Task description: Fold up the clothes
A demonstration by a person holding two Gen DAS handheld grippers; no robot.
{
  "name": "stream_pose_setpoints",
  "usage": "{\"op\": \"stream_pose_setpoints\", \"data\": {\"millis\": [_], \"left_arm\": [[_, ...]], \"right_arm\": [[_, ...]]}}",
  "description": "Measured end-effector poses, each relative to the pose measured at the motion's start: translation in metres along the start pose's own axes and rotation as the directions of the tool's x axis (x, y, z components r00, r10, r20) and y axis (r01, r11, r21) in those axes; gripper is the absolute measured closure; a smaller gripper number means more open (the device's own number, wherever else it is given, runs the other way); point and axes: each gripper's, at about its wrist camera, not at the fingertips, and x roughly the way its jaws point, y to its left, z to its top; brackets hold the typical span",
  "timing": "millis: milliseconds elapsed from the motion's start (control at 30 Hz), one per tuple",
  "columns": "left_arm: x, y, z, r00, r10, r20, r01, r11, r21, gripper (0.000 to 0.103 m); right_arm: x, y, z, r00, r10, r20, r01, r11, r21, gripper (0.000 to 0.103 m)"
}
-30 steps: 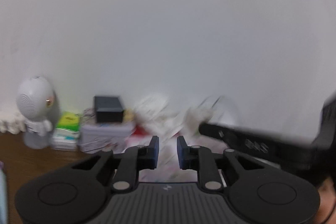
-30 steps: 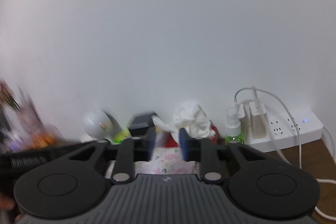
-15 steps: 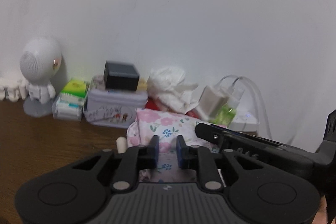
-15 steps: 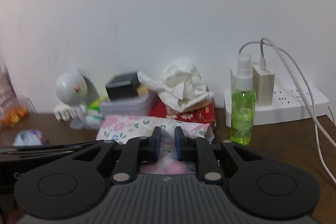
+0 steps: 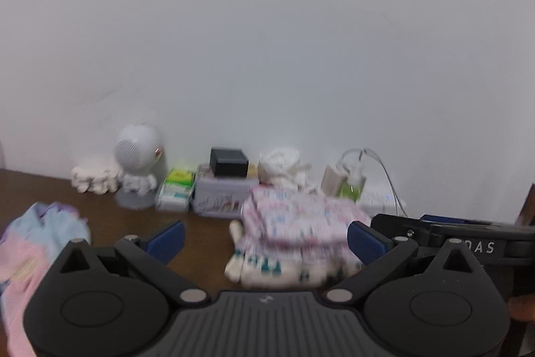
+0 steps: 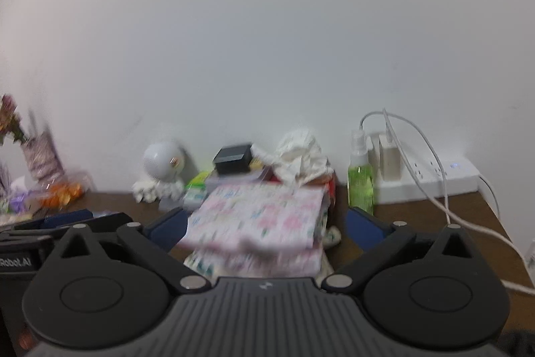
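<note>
Both jaws opening wide, nothing gripped; folded floral stack (image 6: pixel 257 216) near worktop (image 6: pixel 418 219) back edge; risk: withdrawing jaws snag top layer, undoing fold.

Bare brown wooden bench (image 5: pixel 110 223) lies open at 10 o'clock; the folded floral cloth stack (image 5: pixel 294 233) blocks 12, the green spray bottle (image 6: pixel 360 183) 1.

both wrist views look low across the table (image 5: pixel 207 233) toward the wall, close, sharing the folded floral stack (image 5: pixel 294 223) (image 6: pixel 257 216).
</note>
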Motion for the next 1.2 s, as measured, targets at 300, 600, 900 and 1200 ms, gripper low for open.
{"op": "stream_pose_setpoints", "data": {"millis": [300, 600, 900, 1200], "left_arm": [[-0.086, -0.012, -0.042, 0.999, 0.017, -0.027, -0.017, 1.0, 0.021, 0.0], [-0.154, -0.021, -0.083, 0.993, 0.066, -0.097, -0.057, 0.995, 0.087, 0.0], [-0.215, -0.017, -0.126, 0.988, 0.066, -0.137, -0.058, 0.997, 0.059, 0.0], [-0.285, -0.024, -0.161, 0.992, 0.011, -0.127, -0.009, 1.0, 0.021, 0.0]], "right_arm": [[-0.08, 0.04, -0.045, 0.998, -0.018, -0.068, 0.012, 0.996, -0.085, 0.0], [-0.144, 0.074, -0.092, 0.99, -0.048, -0.135, 0.031, 0.991, -0.13, 0.0], [-0.2, 0.097, -0.13, 0.983, -0.048, -0.177, 0.024, 0.991, -0.132, 0.0], [-0.262, 0.111, -0.173, 0.98, 0.026, -0.198, -0.036, 0.998, -0.05, 0.0]]}}
